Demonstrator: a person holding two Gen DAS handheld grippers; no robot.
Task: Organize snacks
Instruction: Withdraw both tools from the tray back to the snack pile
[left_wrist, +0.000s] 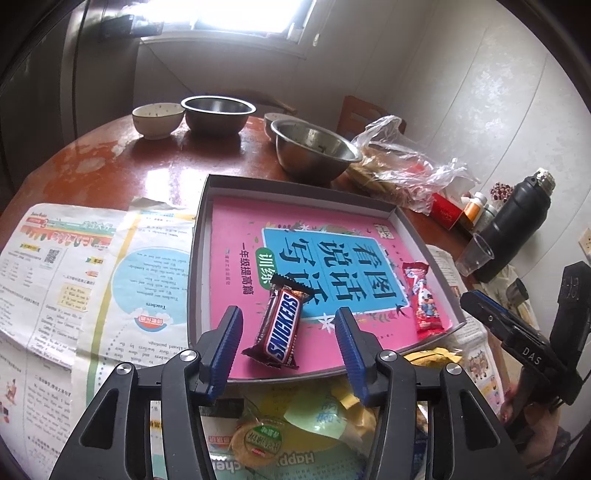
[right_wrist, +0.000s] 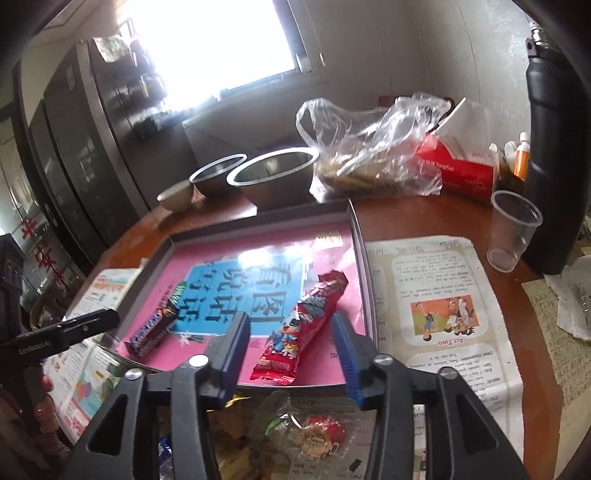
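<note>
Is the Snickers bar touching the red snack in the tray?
Apart. The left wrist view shows the Snickers bar and red snack with pink book cover between them.

Glossy wooden table (left_wrist: 177, 162), steel bowls (left_wrist: 314, 147)

A home dining corner: a round wooden bench (left_wrist: 110, 155) carrying steel bowls (left_wrist: 218, 112), a tissue box (right_wrist: 458, 170), a thermos (left_wrist: 517, 225), beneath a window (right_wrist: 207, 44).
</note>
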